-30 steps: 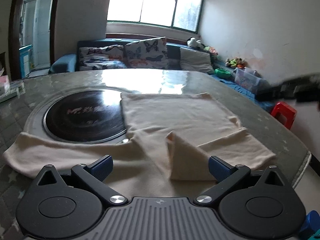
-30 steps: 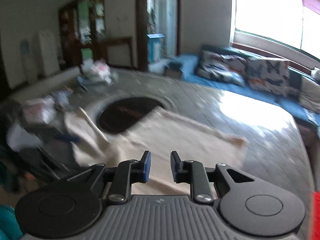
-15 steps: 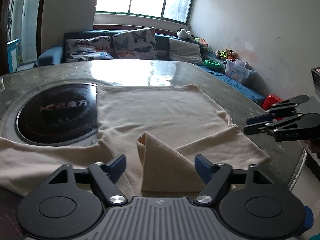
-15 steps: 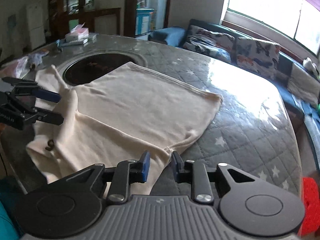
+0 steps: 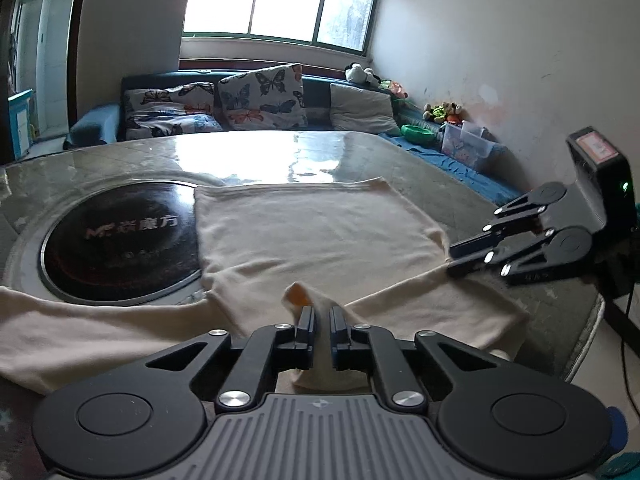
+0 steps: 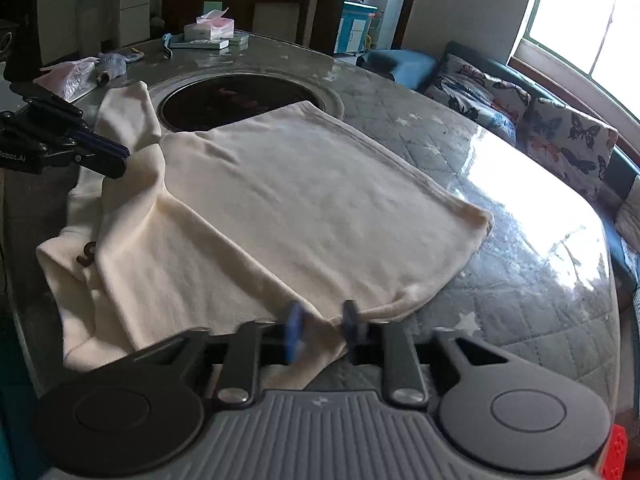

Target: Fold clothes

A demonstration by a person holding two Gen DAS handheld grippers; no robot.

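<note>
Your left gripper sits low and level, its fingers pinched on a raised fold of the cream shirt on the table. Your right gripper, at 3 o'clock, reaches flat with fingers partly apart around the shirt's edge

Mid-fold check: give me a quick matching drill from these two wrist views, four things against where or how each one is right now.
Things:
1. left claw
2. right claw
3. round black cooktop
4. tissue box

States:
A. partly covered by the cream shirt
B. apart from the shirt, on the table's far side
C. shut on a raised fold of the shirt
D. fingers parted, shirt edge between them

Pairs: 1-C, 2-D, 3-A, 4-B
</note>
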